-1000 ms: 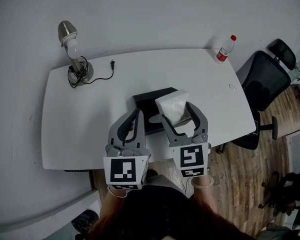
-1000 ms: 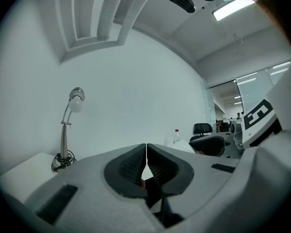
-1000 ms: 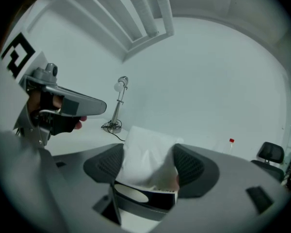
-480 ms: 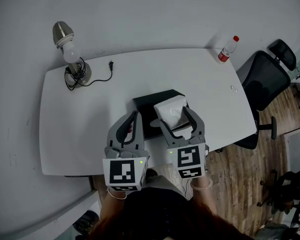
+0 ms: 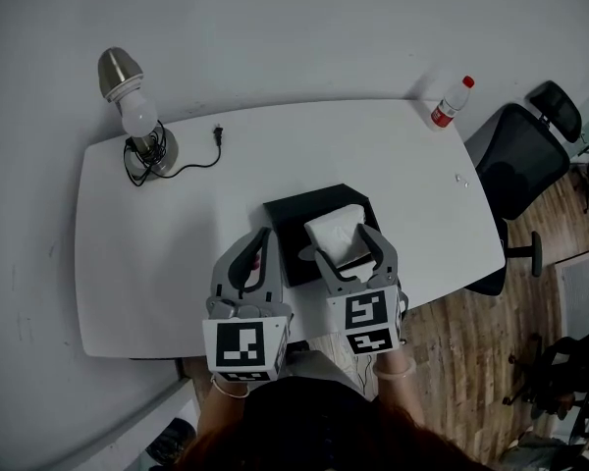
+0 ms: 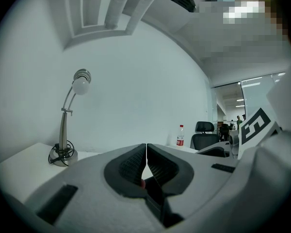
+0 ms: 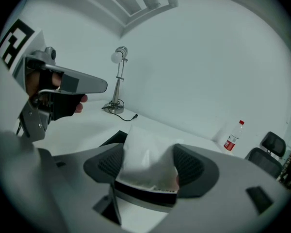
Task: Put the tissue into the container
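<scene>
1. Centrally, the white tabletop (image 5: 177, 263) carries a black container (image 5: 294, 214) near its front edge.
2. Both grippers point forward side by side; the left claw (image 6: 146, 161), pressed together on nothing, sits at the container's left side.
3. The right claw (image 7: 148, 166) pinches the white tissue (image 7: 144, 147) over the container's open top.

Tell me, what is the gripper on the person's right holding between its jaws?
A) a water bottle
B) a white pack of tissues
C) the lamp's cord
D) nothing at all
B: the right gripper view shows the right gripper with its jaws closed on the white tissue pack, and in the head view the pack lies over the black container.
</scene>
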`<state>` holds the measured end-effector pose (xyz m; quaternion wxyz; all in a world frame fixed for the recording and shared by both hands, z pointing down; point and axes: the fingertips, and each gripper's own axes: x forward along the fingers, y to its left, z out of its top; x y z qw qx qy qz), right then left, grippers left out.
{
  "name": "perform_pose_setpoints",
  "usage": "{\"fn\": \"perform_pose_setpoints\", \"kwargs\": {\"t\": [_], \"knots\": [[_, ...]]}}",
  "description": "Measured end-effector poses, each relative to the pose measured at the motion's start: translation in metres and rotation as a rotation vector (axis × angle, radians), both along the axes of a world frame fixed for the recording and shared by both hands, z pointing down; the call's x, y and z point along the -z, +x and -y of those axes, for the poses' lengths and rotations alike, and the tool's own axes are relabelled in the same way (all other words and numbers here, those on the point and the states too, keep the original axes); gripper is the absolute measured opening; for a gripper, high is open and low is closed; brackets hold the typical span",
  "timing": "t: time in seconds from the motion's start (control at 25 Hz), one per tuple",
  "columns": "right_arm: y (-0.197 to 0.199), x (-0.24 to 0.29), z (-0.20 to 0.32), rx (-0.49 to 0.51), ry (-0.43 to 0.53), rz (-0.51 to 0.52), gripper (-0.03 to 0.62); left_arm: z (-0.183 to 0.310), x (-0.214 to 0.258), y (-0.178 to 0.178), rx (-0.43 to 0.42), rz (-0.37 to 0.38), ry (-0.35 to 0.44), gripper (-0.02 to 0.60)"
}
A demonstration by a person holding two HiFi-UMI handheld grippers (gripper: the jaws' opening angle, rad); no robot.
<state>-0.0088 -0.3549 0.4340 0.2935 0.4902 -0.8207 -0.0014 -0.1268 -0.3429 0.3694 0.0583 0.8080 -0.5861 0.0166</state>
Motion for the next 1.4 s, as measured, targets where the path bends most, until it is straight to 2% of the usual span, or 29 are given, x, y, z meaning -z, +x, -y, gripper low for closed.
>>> {"fn": "perform_pose_setpoints", "kwargs": {"t": [0.2,0.44,1.0,1.4], "knots": [[-0.002,-0.012,0.003,-0.007,-0.063,-0.027,0.342,0.007,-0.005,-0.003,-0.006,-0.011,-0.01,0.028],[-0.004,-0.032,0.004,-0.022,-0.143,-0.009,0.342,0.015,-0.011,-0.006,-0.01,-0.014,-0.022,0.028],[-0.006,-0.053,0.014,-0.024,-0.267,-0.085,0.342,0.028,-0.023,-0.012,-0.012,-0.039,-0.055,0.028],[-0.007,-0.071,0.011,-0.002,-0.395,-0.14,0.342,0.034,-0.03,-0.015,-0.007,-0.046,-0.074,0.028]]}}
